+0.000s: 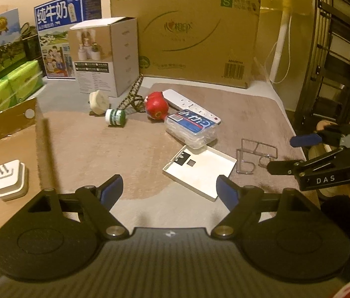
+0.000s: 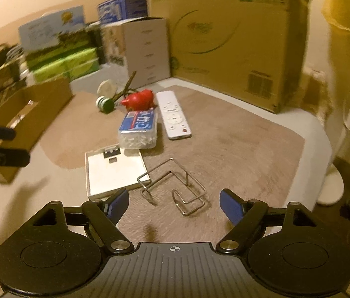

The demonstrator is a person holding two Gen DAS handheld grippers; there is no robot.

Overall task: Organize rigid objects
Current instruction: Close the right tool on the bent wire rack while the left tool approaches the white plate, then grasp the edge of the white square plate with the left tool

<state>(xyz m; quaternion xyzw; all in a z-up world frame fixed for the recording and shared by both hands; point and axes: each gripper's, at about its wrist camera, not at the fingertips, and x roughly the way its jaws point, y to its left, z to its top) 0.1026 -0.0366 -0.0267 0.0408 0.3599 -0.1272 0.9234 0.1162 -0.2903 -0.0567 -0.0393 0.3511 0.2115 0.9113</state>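
Loose items lie on a brown mat: a bent wire rack, a flat white tray, a clear box with a blue label, a white remote, a red toy, a green-and-white jar and a cream plug. My left gripper is open and empty, just before the white tray. My right gripper is open and empty, right above the wire rack; it also shows in the left wrist view.
An open cardboard box at the left holds a white charger. A large cardboard box, a small white carton, milk cartons and green packs line the back. A fan stand is at right.
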